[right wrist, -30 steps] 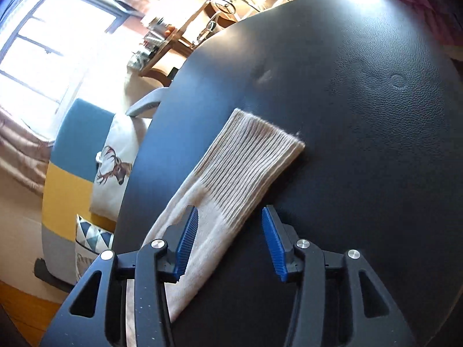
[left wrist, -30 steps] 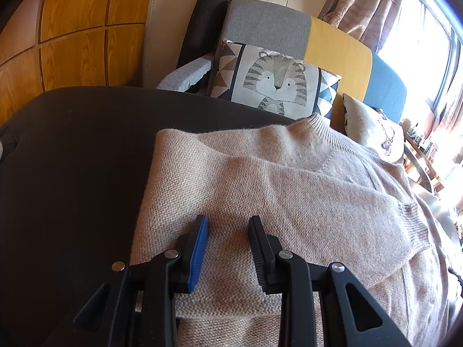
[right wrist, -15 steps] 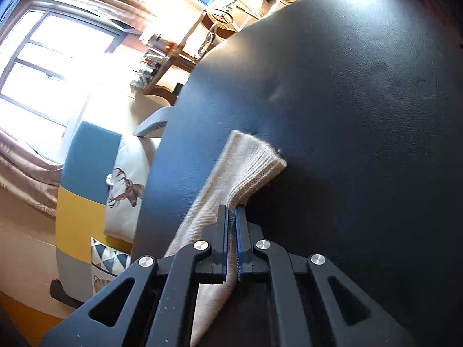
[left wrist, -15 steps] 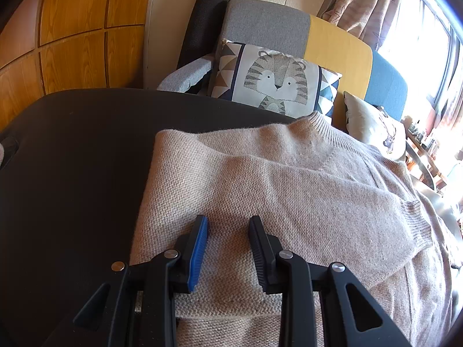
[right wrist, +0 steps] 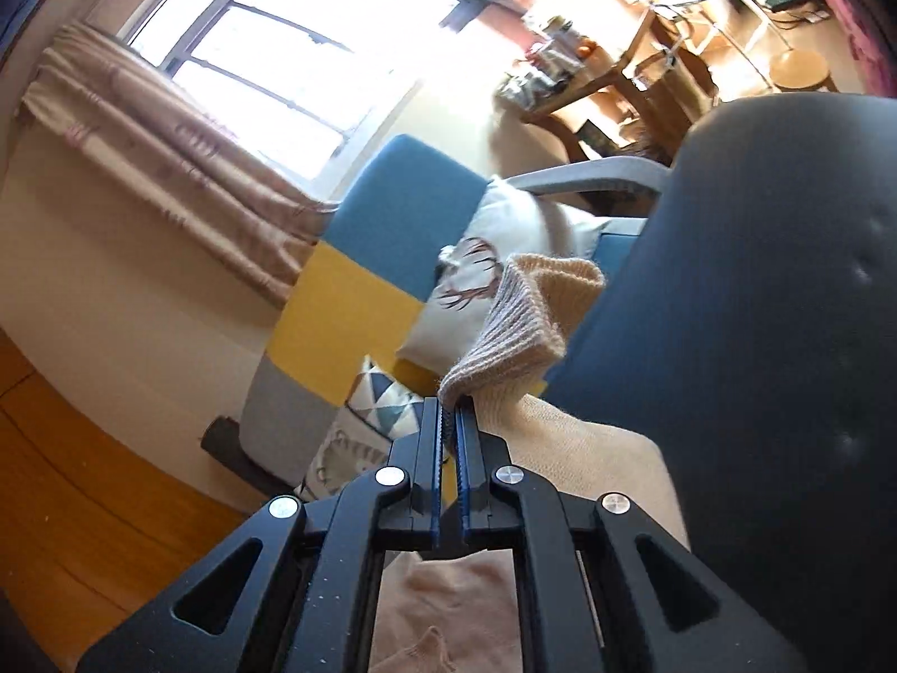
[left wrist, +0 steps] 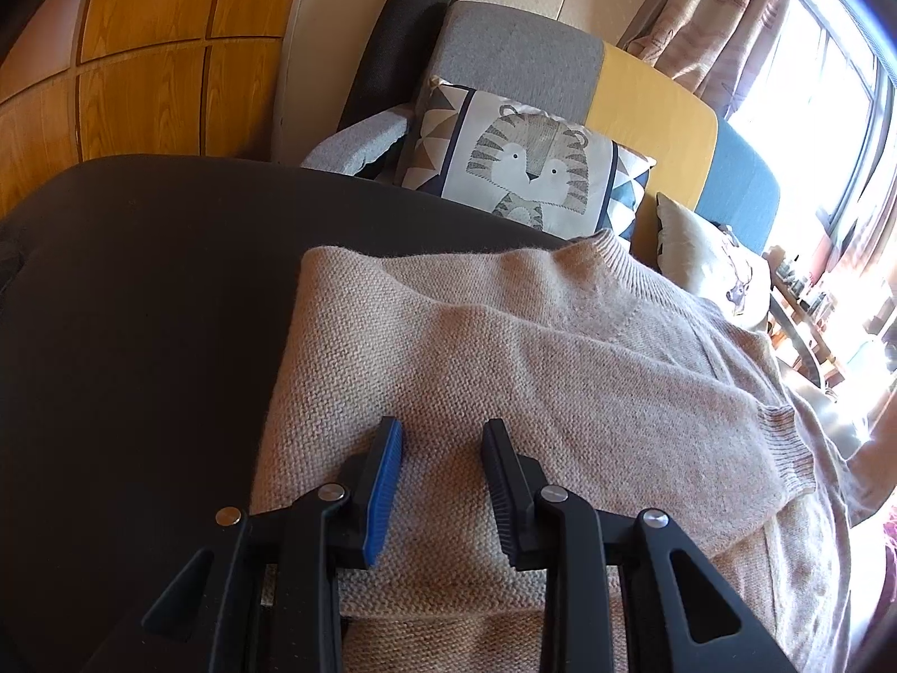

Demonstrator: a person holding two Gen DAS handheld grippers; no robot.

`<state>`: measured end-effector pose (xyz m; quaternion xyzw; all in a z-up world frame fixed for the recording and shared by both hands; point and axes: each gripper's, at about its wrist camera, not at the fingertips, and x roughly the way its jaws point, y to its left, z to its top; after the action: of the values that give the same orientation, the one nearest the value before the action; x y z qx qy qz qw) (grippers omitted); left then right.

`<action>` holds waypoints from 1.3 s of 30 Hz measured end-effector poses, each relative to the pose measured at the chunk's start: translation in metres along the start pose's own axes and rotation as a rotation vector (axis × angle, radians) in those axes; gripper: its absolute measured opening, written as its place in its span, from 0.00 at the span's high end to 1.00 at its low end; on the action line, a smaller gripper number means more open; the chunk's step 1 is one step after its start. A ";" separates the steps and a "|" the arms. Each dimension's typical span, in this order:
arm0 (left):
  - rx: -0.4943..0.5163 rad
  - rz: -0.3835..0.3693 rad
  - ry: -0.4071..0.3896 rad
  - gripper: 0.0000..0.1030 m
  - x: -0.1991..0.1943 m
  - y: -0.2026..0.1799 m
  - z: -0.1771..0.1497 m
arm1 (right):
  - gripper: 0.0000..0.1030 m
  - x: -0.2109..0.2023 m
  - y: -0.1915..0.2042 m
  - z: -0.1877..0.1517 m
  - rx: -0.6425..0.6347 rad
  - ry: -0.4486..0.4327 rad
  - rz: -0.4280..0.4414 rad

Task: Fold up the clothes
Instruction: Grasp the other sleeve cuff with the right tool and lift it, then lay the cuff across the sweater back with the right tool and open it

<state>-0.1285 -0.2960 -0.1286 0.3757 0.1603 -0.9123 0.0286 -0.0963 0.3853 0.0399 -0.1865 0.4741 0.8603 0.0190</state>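
A beige knit sweater (left wrist: 504,370) lies on the black table (left wrist: 140,308), its left sleeve folded across the chest with the ribbed cuff (left wrist: 785,448) at the right. My left gripper (left wrist: 443,443) is open and rests just over the folded sleeve, holding nothing. My right gripper (right wrist: 448,412) is shut on the other sleeve's ribbed cuff (right wrist: 527,325) and holds it lifted above the table (right wrist: 757,336); the sleeve hangs down to the sweater body (right wrist: 560,448) below.
A sofa in grey, yellow and blue (left wrist: 560,67) stands behind the table with a tiger cushion (left wrist: 527,162) and a deer cushion (right wrist: 476,280). A window with curtains (right wrist: 224,84) and a cluttered wooden desk (right wrist: 588,73) lie beyond.
My right gripper closed on the sleeve cuff that lay flat on the table and lifted it up, swinging toward the sweater body. My left gripper stayed open in place.
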 end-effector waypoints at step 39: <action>-0.102 -0.127 -0.024 0.71 -0.002 0.022 -0.002 | 0.96 0.194 0.161 -0.475 -0.714 0.799 0.093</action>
<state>-0.1224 -0.3165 -0.1345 0.3517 0.2298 -0.9074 -0.0084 -0.1665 -0.1218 -0.1234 -0.4729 0.1303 0.8300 -0.2655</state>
